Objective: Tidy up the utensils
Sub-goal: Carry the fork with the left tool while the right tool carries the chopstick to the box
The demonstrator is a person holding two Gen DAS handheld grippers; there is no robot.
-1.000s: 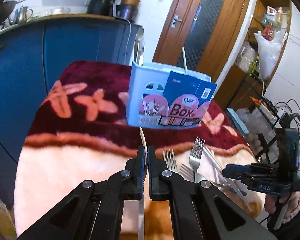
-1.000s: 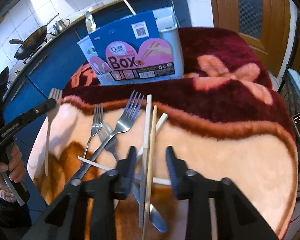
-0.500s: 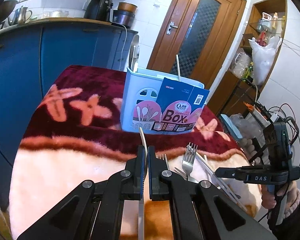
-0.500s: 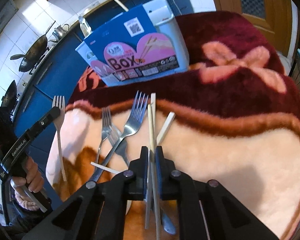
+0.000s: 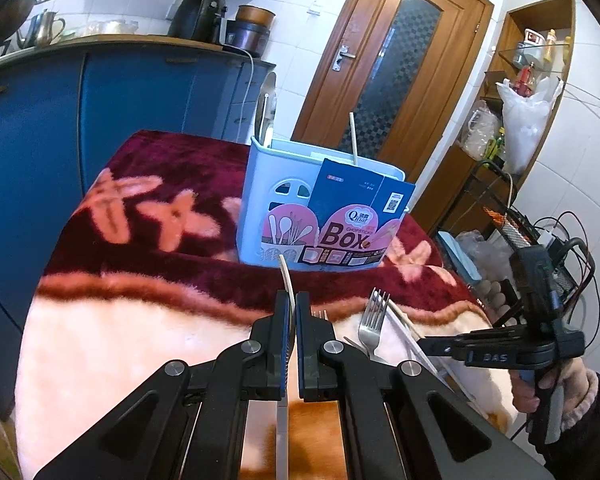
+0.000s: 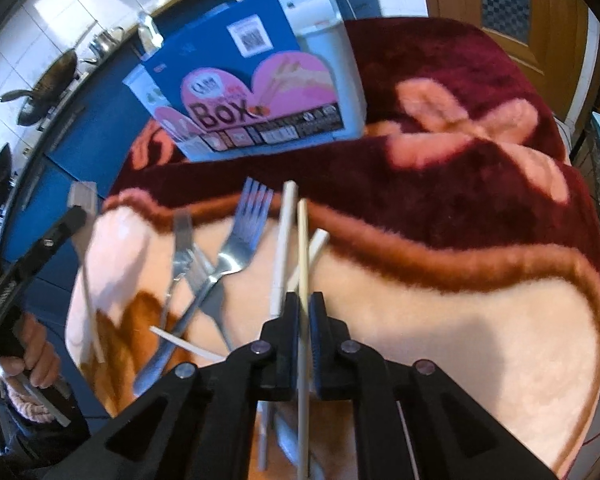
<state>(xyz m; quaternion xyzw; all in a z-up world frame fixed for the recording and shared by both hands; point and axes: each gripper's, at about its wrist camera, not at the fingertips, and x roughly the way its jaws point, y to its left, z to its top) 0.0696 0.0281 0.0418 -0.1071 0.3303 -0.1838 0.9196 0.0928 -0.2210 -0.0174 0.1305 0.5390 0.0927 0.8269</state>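
Both hand-held grippers clamped mid-shaft for control: left (image 5: 291, 312) on a fork (image 5: 285, 276), right (image 6: 304, 312) on a chopstick (image 6: 302, 248), bound for the utensil box (image 5: 300, 200).

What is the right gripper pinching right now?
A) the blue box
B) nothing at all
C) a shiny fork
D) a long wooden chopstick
D: the right gripper is shut on a wooden chopstick that sticks out past its tips, while the forks lie on the blanket beside it.

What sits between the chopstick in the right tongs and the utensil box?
Nothing visible blocks it. The right tongs grip the chopstick; only open blanket lies before the utensil box. Forks lie off left.
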